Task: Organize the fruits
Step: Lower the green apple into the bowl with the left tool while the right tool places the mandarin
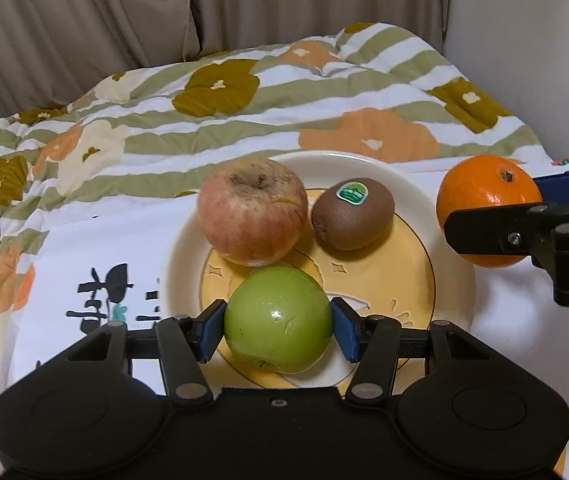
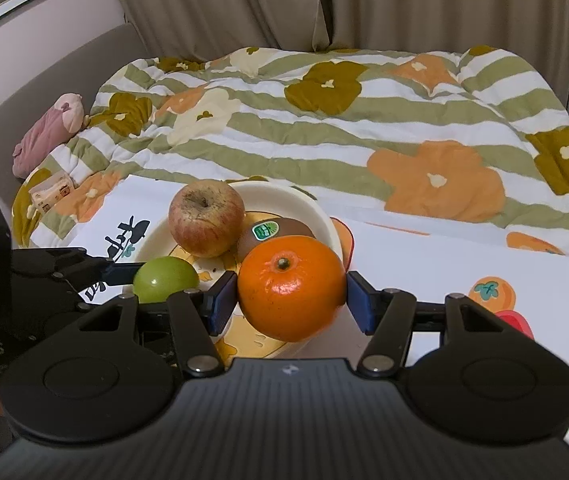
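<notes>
Fruits are partly gathered: I see a quilted floral bedspread [image 2: 364, 128] under a white printed board [image 2: 464, 280], and on the board a cream plate [image 1: 180, 248] with a yellow centre. On the plate sit a blotchy red apple [image 1: 252, 210], dull-skinned and a little wrinkled near the stem, and just beside it a fuzzy brown kiwi [image 1: 353, 214] with a green sticker; from here I cannot tell whether the two touch. My left gripper [image 1: 278, 326] is clamped on a green apple [image 1: 278, 322], smooth and waxy with a highlight, blue pads pressing both flanks, held over the near part of the plate. My right gripper [image 2: 291, 294] is clamped on an orange [image 2: 291, 288], glossy and pebbled, stem end up; in the left wrist view it hangs off the plate's right edge, in its own view it overlaps the near rim. I judge the step in hand to be setting both fruits down on the plate. To do it well I would lower the green apple into the bare yellow patch in front of the red apple, release only once it rests, since round fruit rolls on a glazed surface. The orange should go right of the kiwi, inside the raised rim, clear of the left gripper's fingers [image 1: 348, 334]. Pads are rubbery, firm grip; I would ease off slowly.
</notes>
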`<state>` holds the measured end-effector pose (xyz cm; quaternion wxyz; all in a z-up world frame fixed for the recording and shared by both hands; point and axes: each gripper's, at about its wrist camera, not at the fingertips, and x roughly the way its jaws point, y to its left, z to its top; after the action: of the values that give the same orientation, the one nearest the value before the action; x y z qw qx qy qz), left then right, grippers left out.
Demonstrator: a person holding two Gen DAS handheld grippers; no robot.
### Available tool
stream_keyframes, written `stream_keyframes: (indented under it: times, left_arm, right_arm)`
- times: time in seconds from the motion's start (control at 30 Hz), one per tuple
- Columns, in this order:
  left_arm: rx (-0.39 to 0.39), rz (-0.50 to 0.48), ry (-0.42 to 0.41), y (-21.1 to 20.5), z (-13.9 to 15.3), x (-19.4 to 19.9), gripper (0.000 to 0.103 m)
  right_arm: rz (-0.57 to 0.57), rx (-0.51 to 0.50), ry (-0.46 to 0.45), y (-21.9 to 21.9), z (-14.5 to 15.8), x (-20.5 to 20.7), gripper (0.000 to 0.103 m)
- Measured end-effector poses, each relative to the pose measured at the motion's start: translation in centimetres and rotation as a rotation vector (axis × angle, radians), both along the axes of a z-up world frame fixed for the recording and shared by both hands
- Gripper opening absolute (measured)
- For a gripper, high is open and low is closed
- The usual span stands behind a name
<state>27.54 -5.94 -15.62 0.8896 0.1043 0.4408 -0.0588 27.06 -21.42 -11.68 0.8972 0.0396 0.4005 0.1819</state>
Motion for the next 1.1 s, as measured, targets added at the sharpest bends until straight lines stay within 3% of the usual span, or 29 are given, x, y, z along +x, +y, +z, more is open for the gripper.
stream_keyframes:
  times: [0.17, 0.2, 0.27, 0.63, 1.1]
  left_arm:
    - [0.02, -0.002, -0.006, -0.5, -0.1, 0.1, 0.065]
    - [0.026, -0.006, -0.014, -0.6, 0.1, 0.0, 0.082]
    - [0.034, -0.018, -0.049, -0.6, 1.0, -0.7, 0.101]
    - [-0.006, 0.001, -0.098, 1.4, 4.7, -4.5, 0.101]
    - [-0.039, 0.081, -0.085, 2.9, 4.8, -7.3, 0.101]
  right_arm:
    - [-0.003, 0.003, 0.006, -0.4, -0.2, 0.2, 0.073]
    - [-0.004, 0.005, 0.006, -0.5, -0.1, 0.2, 0.073]
    - [-0.004, 0.007, 0.004, -0.7, 0.0, 0.1, 0.073]
    - [0.059, -0.013, -0.004, 0.2, 0.7, 0.2, 0.074]
    - [0.212, -0.072, 0.032, 4.3, -2.5, 1.6, 0.074]
